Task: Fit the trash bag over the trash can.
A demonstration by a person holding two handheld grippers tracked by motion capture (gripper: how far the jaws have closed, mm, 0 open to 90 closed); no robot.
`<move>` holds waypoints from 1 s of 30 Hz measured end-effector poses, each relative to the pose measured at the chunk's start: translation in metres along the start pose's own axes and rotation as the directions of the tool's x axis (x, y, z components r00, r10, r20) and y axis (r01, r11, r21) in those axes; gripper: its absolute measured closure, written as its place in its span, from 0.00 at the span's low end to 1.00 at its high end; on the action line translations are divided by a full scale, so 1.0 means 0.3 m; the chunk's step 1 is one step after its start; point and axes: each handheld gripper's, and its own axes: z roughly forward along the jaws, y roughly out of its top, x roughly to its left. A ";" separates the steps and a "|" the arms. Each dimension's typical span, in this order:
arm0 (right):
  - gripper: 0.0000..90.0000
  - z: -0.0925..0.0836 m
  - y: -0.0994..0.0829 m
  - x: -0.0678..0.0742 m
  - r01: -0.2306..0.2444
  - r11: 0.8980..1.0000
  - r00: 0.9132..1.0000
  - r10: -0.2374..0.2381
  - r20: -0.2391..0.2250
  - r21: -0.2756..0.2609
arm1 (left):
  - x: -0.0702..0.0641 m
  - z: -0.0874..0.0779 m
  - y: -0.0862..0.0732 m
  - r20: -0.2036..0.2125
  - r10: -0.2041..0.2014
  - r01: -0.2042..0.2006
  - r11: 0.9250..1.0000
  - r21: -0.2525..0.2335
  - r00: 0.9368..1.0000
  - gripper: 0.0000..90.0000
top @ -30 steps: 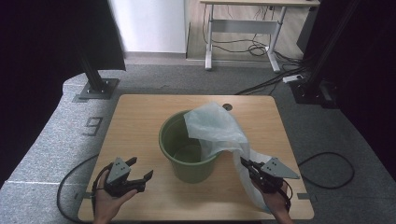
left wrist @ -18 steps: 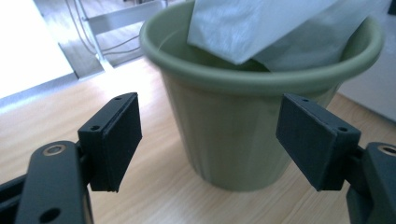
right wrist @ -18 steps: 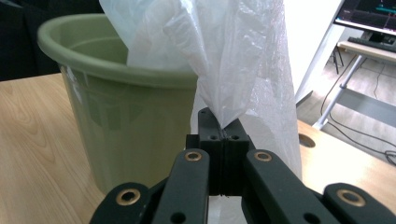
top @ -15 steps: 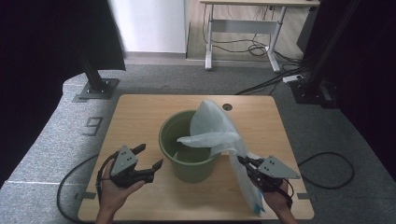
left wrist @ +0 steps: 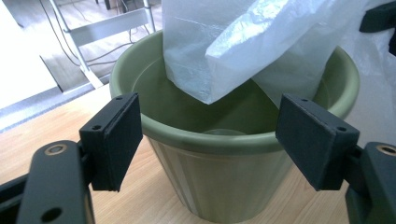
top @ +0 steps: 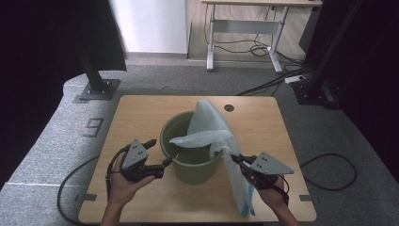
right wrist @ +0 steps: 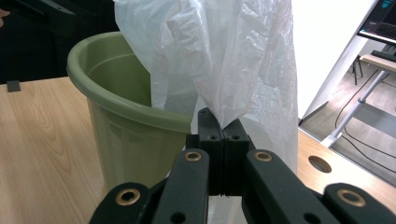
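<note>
- Right gripper (top: 236, 159): jaws clenched on white plastic bag (top: 209, 125), which drapes over green bucket (top: 190, 162) rim.
- Left gripper (top: 160, 153): jaws wide apart, just beside bucket.
- Bucket mid-table (top: 141, 113).

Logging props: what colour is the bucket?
Olive green bucket, clearest in the left gripper view.

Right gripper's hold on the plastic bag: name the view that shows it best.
The right gripper view: the right gripper has its fingers shut on the plastic bag. The high view shows that grip small. The left gripper view shows the bag hanging into the green bucket.
</note>
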 end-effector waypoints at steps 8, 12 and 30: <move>0.98 0.010 0.010 0.000 -0.002 1.000 1.000 0.003 -0.010 0.006 | 0.013 0.026 0.022 -0.012 -0.054 0.054 0.999 0.002 0.998 0.29; 0.98 0.015 0.024 0.002 0.000 1.000 1.000 0.000 -0.014 0.005 | 0.011 0.041 0.040 -0.006 -0.074 0.074 0.997 0.002 0.997 0.29; 0.98 0.033 0.042 0.006 -0.007 1.000 1.000 0.007 -0.020 -0.001 | -0.018 0.146 0.100 0.044 -0.096 0.093 0.993 0.066 0.994 0.83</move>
